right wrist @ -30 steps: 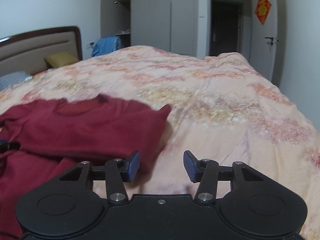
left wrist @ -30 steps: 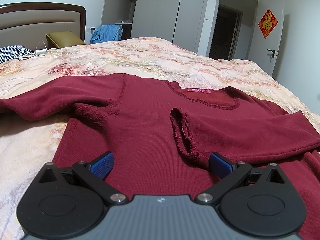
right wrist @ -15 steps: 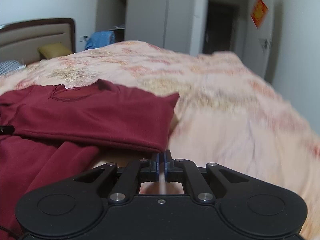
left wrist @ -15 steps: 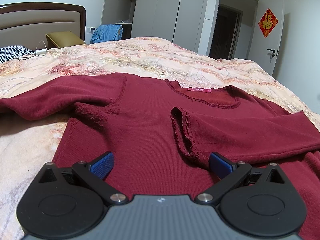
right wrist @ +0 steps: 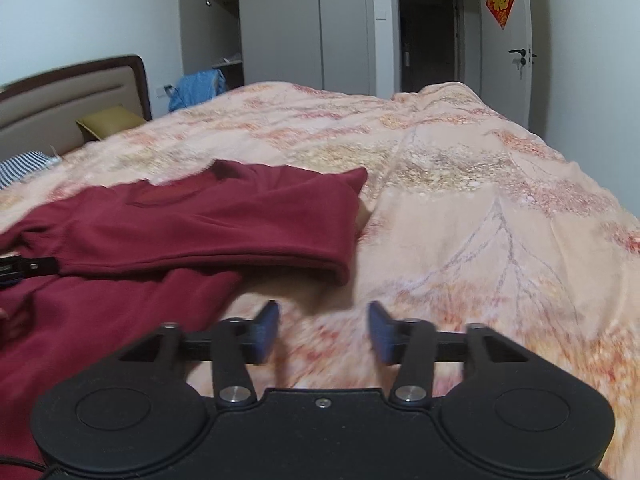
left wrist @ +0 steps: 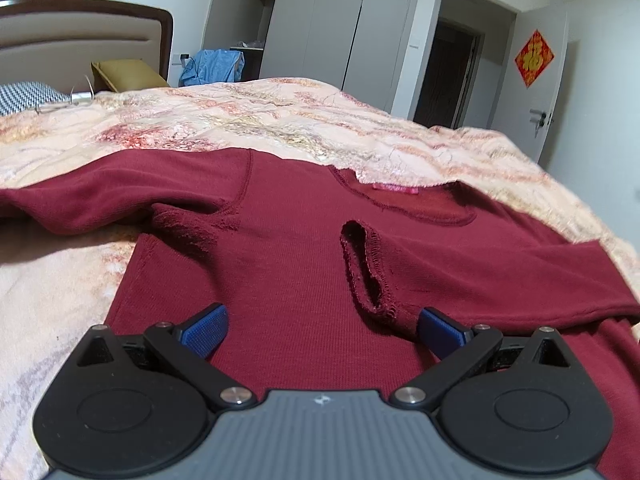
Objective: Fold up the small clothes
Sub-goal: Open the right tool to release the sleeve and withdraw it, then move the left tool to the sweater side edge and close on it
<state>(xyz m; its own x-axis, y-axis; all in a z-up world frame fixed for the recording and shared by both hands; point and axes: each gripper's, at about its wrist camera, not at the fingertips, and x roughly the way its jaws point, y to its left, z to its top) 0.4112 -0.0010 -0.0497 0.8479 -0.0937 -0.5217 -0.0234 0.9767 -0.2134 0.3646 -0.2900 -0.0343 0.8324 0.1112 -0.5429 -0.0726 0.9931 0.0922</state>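
A dark red long-sleeved top (left wrist: 288,240) lies front up on the floral bedspread (left wrist: 280,120). Its right sleeve is folded across the chest, and the frayed cuff (left wrist: 368,276) lies just ahead of my left gripper (left wrist: 324,330). That gripper is open, low over the top's body, and holds nothing. In the right wrist view the folded sleeve and shoulder (right wrist: 224,224) lie ahead and to the left. My right gripper (right wrist: 322,330) hovers over bare bedspread beside the top's edge. Its jaws are opening and nothing is between them.
A padded headboard (left wrist: 80,44), an olive pillow (left wrist: 128,74) and a checked pillow (left wrist: 24,96) are at the far left. Blue clothing (left wrist: 212,66) hangs by the wardrobe. A dark doorway (left wrist: 444,76) and a white door are beyond the bed. Bedspread stretches right of the top.
My right gripper snapped shut with nothing in it, then opened again while sliding sideways along the top's edge. My left gripper stayed still and open.
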